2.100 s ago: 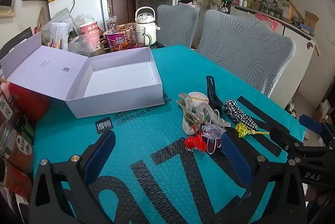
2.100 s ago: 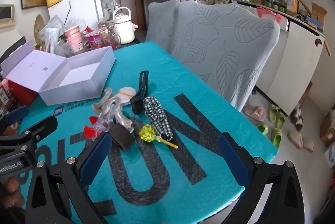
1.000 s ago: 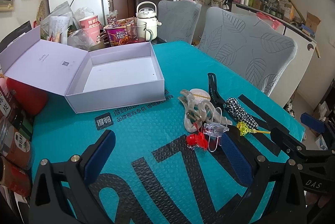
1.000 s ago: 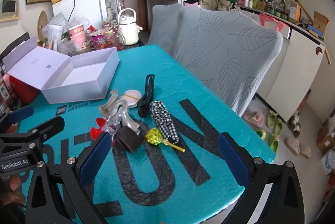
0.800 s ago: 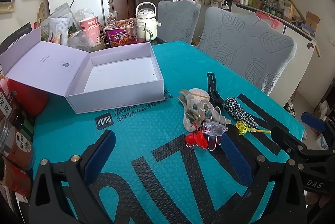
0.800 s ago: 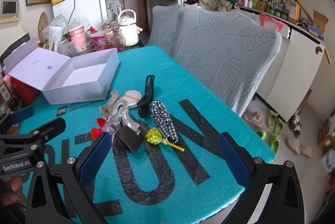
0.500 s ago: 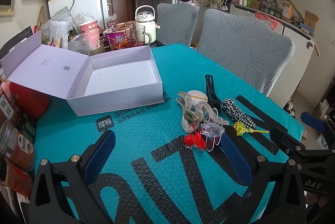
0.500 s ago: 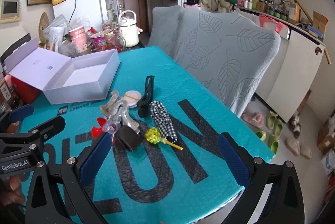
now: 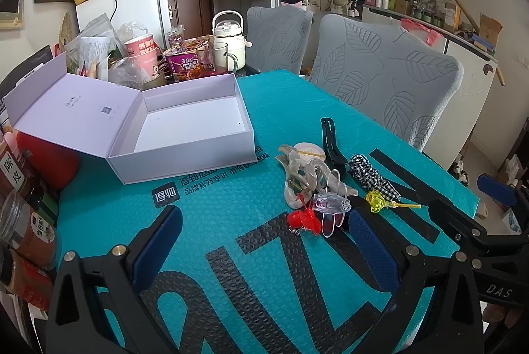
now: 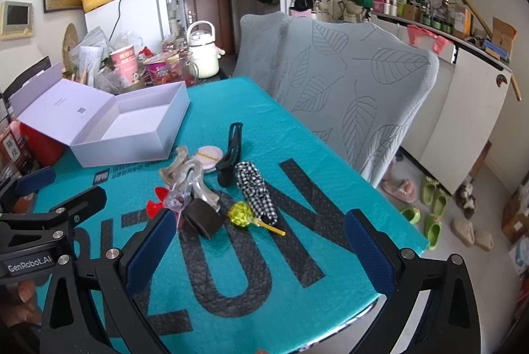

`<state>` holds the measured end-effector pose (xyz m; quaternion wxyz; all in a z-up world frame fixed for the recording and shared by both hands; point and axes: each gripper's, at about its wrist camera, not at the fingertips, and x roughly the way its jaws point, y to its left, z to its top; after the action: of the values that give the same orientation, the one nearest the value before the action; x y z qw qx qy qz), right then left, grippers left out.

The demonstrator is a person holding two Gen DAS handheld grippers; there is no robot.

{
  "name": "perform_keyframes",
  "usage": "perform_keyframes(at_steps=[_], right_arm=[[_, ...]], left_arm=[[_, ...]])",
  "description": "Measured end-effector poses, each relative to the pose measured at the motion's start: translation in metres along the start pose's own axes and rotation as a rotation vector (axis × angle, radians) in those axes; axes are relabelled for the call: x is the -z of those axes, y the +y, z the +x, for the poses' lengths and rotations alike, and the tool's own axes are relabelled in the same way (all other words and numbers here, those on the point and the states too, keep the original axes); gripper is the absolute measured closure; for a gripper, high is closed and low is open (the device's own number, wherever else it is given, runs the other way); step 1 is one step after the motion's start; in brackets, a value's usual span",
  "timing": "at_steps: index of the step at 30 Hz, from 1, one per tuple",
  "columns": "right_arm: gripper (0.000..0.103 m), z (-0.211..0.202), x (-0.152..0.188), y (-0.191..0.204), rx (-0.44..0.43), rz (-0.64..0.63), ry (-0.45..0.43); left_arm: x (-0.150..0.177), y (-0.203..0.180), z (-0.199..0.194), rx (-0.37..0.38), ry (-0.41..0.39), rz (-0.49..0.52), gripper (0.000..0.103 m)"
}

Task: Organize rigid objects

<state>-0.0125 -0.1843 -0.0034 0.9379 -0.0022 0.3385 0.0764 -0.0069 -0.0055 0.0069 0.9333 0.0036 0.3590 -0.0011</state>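
An open white box [image 9: 195,126] [image 10: 132,122] sits empty at the table's far left, lid folded back. A pile of small items lies mid-table: black hair clip [image 9: 332,144] [image 10: 231,152], checkered hair tie [image 9: 373,177] [image 10: 256,190], yellow gem stick [image 9: 380,202] [image 10: 244,215], clear claw clips [image 9: 310,175] [image 10: 188,175], red clip [image 9: 302,220] [image 10: 155,207], dark brown roll [image 10: 201,218]. My left gripper [image 9: 264,251] is open and empty, just short of the pile. My right gripper [image 10: 254,248] is open and empty, near the roll and gem stick.
The table wears a teal bubble mat [image 9: 231,221]. Cups, a white kettle [image 9: 228,43] and bags crowd the far edge. Spice jars [image 9: 23,221] and a red can line the left edge. Grey chairs [image 10: 347,89] stand at the right side.
Both grippers drifted only slightly; the view shifted a little. Nothing on the table moved and both grippers stayed open.
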Motion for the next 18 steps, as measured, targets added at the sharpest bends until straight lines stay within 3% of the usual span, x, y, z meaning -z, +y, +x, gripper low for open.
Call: perform_keyframes(at_steps=[18], right_arm=[[0.000,-0.0055,0.0023,0.0044,-0.007,-0.014,-0.005]], left_arm=[[0.0019,-0.0030,-0.0074,0.002,-0.010,0.010,0.000]])
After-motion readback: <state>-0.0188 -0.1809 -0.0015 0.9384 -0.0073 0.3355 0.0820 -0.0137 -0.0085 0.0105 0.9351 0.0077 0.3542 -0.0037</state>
